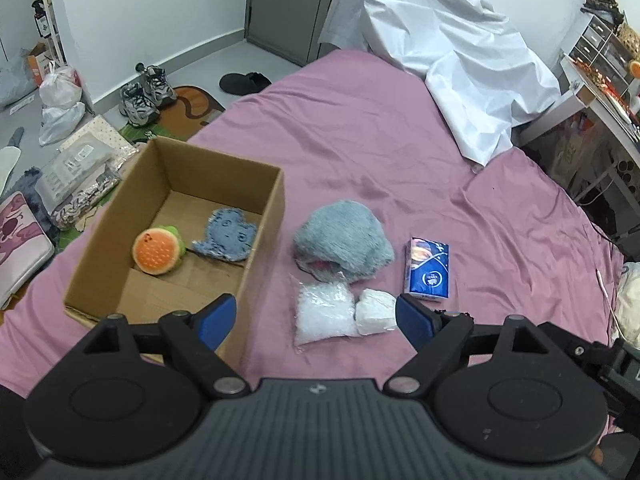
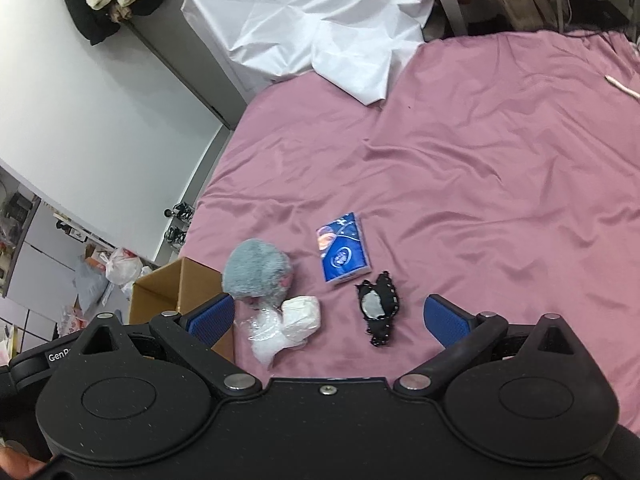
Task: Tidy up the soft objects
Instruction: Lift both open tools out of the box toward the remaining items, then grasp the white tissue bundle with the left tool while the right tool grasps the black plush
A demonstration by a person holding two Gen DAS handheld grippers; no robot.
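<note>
Above bed (image 1: 360,128), both hand-held grippers agape.

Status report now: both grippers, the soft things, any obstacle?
Left gripper open, empty. Right gripper open, empty. Burger plush in cardboard box; grey fluffy piece, tissue pack on bed. Nothing in the way.

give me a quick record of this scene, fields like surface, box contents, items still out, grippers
surface: pink bedsheet
container: cardboard box
in box: burger plush, blue flat plush
still out: fluffy grey-blue plush, clear plastic bag, white wad, blue tissue pack, black beaded item
left gripper: open, empty
right gripper: open, empty
</note>
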